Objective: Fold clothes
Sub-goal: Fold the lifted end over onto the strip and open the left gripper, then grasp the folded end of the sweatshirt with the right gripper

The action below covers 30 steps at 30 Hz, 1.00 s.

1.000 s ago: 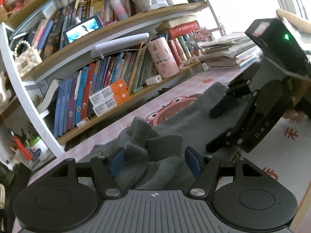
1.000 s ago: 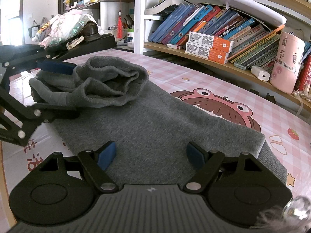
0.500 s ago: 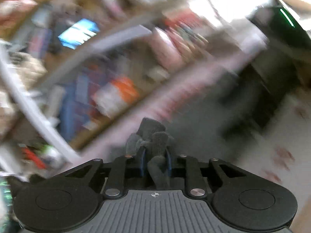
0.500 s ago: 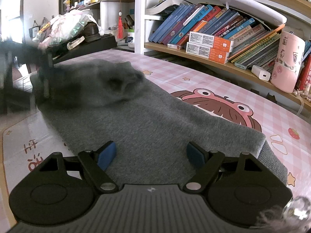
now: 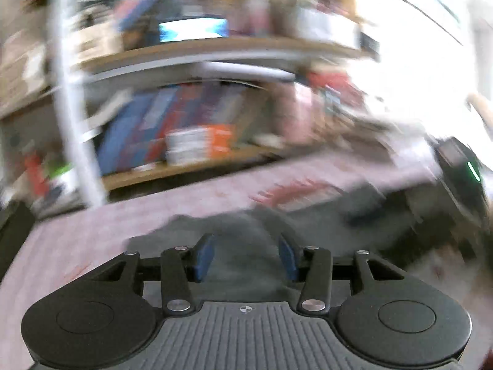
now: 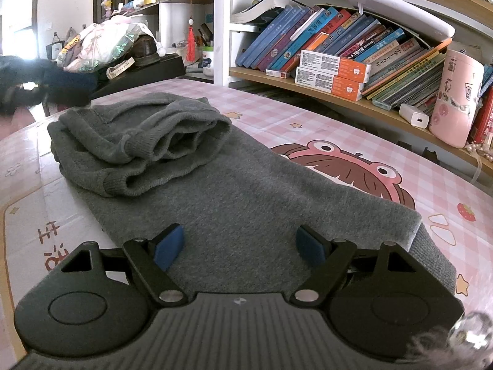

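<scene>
A grey knitted sweater [image 6: 240,203] lies flat on a table with a pink checked cloth [image 6: 354,141]. The cloth has a cartoon face with big eyes [image 6: 348,166] printed on it, and the sweater covers part of that face. At the far left end of the sweater, its grey sleeves and top are bunched up [image 6: 144,141] in a soft heap that rests on the flat part.

The right gripper [image 6: 238,245] hangs low over the near end of the sweater. Its two blue pads [image 6: 168,246] stand wide apart, and nothing is pinched between them. The grey cloth is under them.

The left gripper [image 5: 245,256] shows in its own very blurry view. Its jaws have just been opening a bit, and its blue pads [image 5: 203,256] stand partly apart. Grey cloth [image 5: 243,246] shows between and behind the pads, but the pads do not seem to press on it. In the right wrist view, a dark blurry shape at the far left edge may be this gripper, but I cannot tell for sure.

Behind the table is a wooden bookshelf [image 6: 339,98] full of leaning colourful books [image 6: 311,40]. Two white and orange boxes [image 6: 332,72] lie stacked on the shelf. A tall pink cup [image 6: 456,98] stands at the right, with a small white charger block [image 6: 414,120] just beside it.
</scene>
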Each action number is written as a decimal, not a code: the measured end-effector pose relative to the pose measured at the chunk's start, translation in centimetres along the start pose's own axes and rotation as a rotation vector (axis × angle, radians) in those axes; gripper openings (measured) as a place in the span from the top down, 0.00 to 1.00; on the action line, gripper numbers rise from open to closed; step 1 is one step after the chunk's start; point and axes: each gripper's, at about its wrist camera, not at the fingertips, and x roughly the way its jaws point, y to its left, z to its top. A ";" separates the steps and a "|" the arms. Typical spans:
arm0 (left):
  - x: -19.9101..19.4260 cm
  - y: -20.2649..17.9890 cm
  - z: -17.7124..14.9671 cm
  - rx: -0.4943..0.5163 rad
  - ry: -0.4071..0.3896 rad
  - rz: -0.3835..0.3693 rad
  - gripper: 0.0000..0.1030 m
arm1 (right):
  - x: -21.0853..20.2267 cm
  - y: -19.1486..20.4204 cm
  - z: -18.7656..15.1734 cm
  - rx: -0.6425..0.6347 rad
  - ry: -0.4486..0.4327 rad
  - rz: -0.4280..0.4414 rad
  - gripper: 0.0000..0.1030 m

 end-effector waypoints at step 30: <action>0.2 5.0 -6.2 -0.176 0.061 -0.036 0.68 | -0.7 1.1 3.3 0.430 -0.072 0.276 0.21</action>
